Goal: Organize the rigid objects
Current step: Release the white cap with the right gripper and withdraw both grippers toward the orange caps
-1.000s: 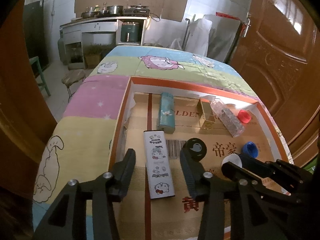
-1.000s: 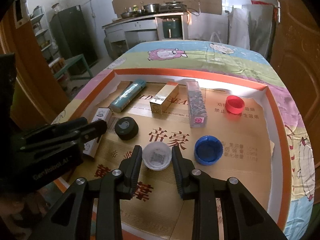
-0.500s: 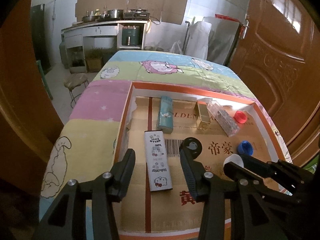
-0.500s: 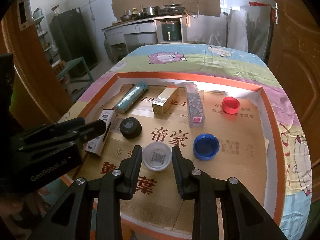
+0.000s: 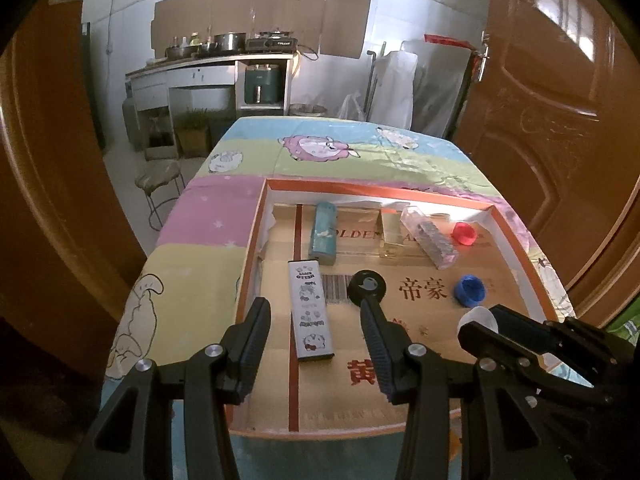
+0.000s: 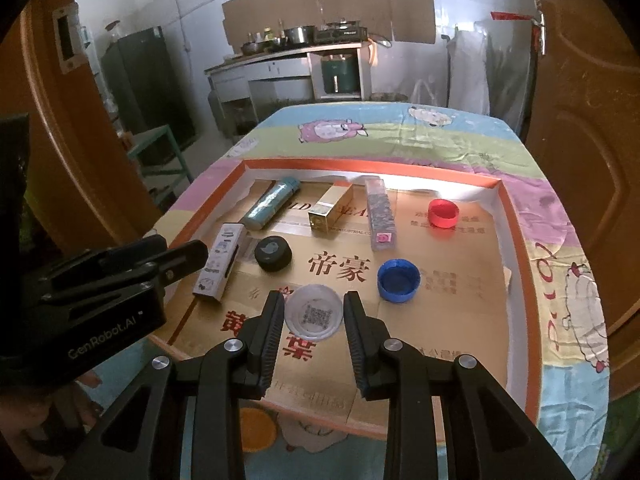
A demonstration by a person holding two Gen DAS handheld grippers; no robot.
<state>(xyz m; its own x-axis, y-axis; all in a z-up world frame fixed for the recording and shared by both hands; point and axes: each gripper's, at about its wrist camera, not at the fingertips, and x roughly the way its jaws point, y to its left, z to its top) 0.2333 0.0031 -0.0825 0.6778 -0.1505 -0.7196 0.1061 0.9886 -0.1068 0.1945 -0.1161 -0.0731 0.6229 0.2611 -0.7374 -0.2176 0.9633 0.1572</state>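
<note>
The right gripper (image 6: pixel 314 316) has its fingers closed on a white cap (image 6: pixel 315 311), above the cardboard tray (image 6: pixel 460 316). The left gripper (image 5: pixel 316 334) stands open, empty, partly hiding a black cap (image 5: pixel 367 285). Cartoon-print cloth (image 5: pixel 208 236) covers the worktop; a kitchen counter (image 5: pixel 208 66) stands behind.

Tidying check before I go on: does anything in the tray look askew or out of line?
Slightly: the clear glitter box and gold box lie angled to each other, not parallel. Nothing is spilled or visibly damaged.

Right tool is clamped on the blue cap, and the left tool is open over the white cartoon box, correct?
Not quite: the right tool is clamped on the clear white lid, as the right wrist view shows; the blue cap lies free. The left tool is open over the white cartoon box.
</note>
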